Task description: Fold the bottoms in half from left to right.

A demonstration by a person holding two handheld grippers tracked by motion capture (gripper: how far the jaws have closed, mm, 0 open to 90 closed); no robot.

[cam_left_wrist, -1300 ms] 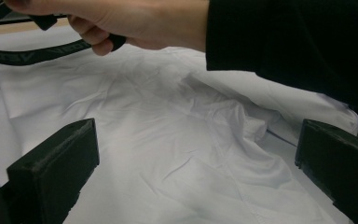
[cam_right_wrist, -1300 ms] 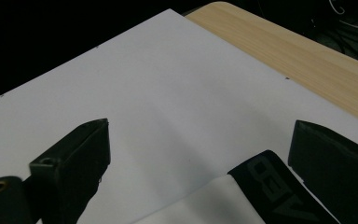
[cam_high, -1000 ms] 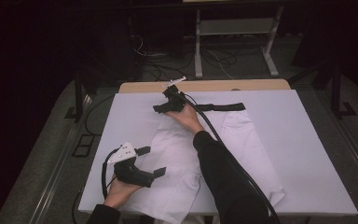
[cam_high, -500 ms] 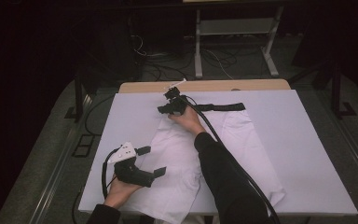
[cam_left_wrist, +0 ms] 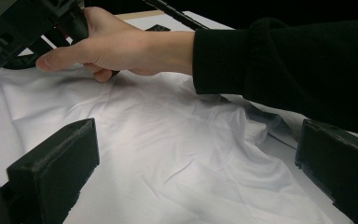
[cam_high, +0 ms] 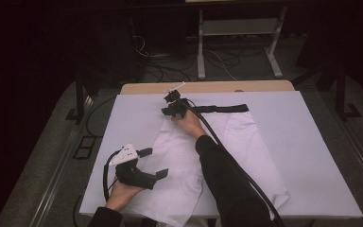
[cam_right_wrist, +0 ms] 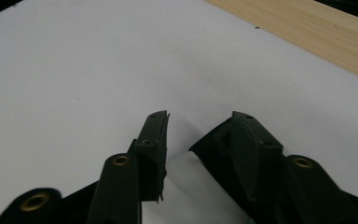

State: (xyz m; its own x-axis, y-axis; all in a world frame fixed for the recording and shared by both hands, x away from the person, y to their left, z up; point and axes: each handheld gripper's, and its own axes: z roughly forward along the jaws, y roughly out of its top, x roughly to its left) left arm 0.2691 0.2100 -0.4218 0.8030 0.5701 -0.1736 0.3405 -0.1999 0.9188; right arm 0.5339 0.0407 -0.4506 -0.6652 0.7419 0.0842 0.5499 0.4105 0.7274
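Left gripper [cam_high: 152, 163] hovers over the near-left corner of the white garment [cam_high: 217, 156], jaws wide apart, nothing between them. The garment lies spread flat mid-table on the white cover [cam_high: 312, 142], its black waistband [cam_high: 222, 109] along the far edge. Right gripper [cam_high: 170, 108] sits at the waistband's left end; jaws have just been closing, part-closed, the band corner between them, pads not clearly pressing yet. Risk: pinch catches too little of the band and slips off on lifting, or drags the cover sheet beneath.
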